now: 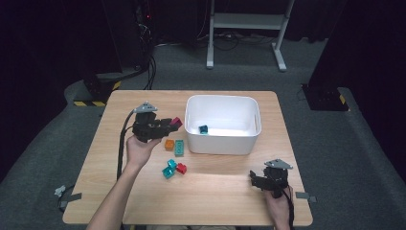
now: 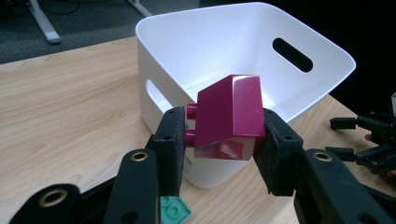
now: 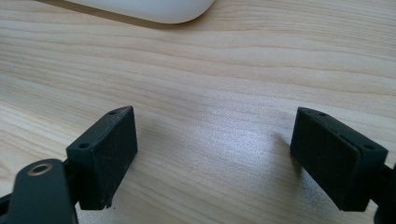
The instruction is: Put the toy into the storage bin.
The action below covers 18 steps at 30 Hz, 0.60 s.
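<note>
Centrally, wooden desk (image 1: 215,191), pale grain, dark floor around. White bin (image 1: 223,124) on desk's far middle, oval handle slots in the walls, one teal brick (image 1: 203,129) lying inside on its floor. Left gripper (image 1: 173,125) raised just left of bin's near-left corner, jaws clamped on magenta brick (image 2: 229,116); in left gripper view brick tilted, studs facing left pad, sloped glossy face up, bin rim right behind it. Held brick clear of desk, not yet over bin opening as far as high view tells. Right gripper (image 1: 253,179) low at desk's near right, well apart from bin, jaws spread wide, bare wood between pads in right gripper view, bin's base edge at top of that view. Loose bricks on desk between left hand (image 1: 139,151) and bin: green brick (image 1: 179,147) just beside bin's front wall, orange brick (image 1: 169,144) touching its left side; nearer, teal piece (image 1: 169,169) with red brick (image 1: 181,168) against it.
</note>
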Each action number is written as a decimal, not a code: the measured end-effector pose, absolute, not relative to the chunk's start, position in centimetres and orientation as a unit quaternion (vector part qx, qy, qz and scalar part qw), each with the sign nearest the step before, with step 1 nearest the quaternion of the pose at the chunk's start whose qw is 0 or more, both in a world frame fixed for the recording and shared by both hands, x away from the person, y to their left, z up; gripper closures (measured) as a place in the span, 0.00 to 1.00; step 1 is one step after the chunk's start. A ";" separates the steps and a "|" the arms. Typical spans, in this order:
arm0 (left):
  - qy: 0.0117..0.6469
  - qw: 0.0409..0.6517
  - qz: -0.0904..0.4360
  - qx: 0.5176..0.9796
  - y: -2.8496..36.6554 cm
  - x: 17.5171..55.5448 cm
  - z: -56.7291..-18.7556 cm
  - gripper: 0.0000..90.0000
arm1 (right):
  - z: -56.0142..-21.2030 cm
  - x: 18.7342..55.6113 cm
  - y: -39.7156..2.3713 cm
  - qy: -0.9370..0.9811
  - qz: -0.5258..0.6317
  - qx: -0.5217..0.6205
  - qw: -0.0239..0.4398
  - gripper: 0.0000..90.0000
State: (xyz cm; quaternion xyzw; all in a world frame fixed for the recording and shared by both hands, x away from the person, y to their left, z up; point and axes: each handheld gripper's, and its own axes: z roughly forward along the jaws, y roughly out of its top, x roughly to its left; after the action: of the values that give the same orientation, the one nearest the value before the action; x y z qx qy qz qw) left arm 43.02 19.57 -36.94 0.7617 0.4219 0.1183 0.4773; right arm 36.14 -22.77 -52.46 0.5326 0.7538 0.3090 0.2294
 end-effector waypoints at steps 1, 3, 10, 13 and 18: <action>0.421 0.480 0.117 0.761 19.4 43.1 -36.9 0.63 | -52.5 36.1 -22.8 0.754 0.309 0.533 0.229 0.16; 0.419 0.480 0.116 0.762 19.1 43.4 -36.7 0.63 | -52.5 36.1 -22.8 0.754 0.309 0.532 0.229 0.16; 0.411 0.482 0.111 0.766 17.8 44.1 -36.1 0.63 | -52.5 36.1 -22.8 0.754 0.309 0.532 0.229 0.16; 0.406 0.481 0.111 0.769 17.2 44.4 -36.0 0.63 | -52.5 36.1 -22.8 0.755 0.309 0.532 0.229 0.16; 0.402 0.479 0.108 0.772 16.2 44.9 -35.9 0.63 | -52.5 36.1 -22.8 0.755 0.309 0.531 0.229 0.17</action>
State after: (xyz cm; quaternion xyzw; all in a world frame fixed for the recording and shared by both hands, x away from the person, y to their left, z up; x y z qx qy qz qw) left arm 44.90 16.22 -35.93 0.7724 0.4024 0.1077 0.4794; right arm 36.13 -22.76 -52.46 0.5314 0.7546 0.3092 0.2294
